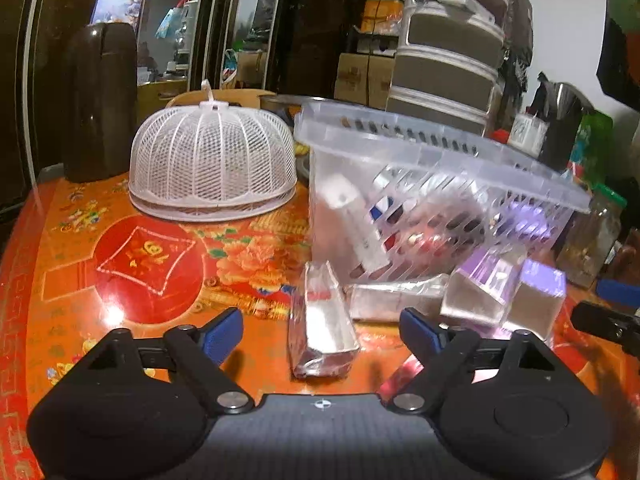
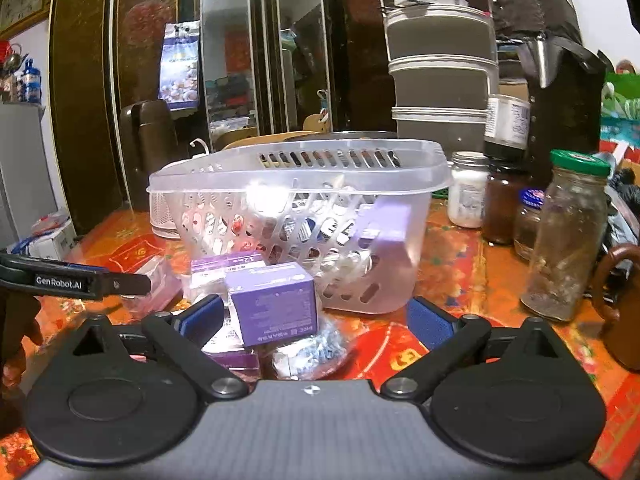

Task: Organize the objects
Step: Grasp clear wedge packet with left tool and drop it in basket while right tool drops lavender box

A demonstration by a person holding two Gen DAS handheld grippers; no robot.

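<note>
A translucent slotted basket point(image 1: 436, 156) point(image 2: 288, 181) stands tilted on the red and orange table, with several small boxes inside. My left gripper point(image 1: 320, 334) is open; a clear-wrapped silver box point(image 1: 320, 320) lies on the table between its fingers, untouched. More wrapped boxes point(image 1: 396, 296) and purple boxes point(image 1: 540, 300) lie to its right. My right gripper point(image 2: 316, 318) is open around a purple box point(image 2: 276, 304) that sits on a pile of packets, close to the left finger. A blurred purple box point(image 2: 384, 224) shows at the basket's right side. The left gripper's finger point(image 2: 80, 280) reaches in from the left.
A white mesh food cover point(image 1: 212, 168) and a dark flask point(image 1: 100, 100) stand at the back left. Glass jars point(image 2: 568, 240) point(image 2: 468, 188), a brown mug point(image 2: 620, 300) and a drawer stack point(image 2: 440, 60) crowd the right. A white carton point(image 2: 44, 240) sits far left.
</note>
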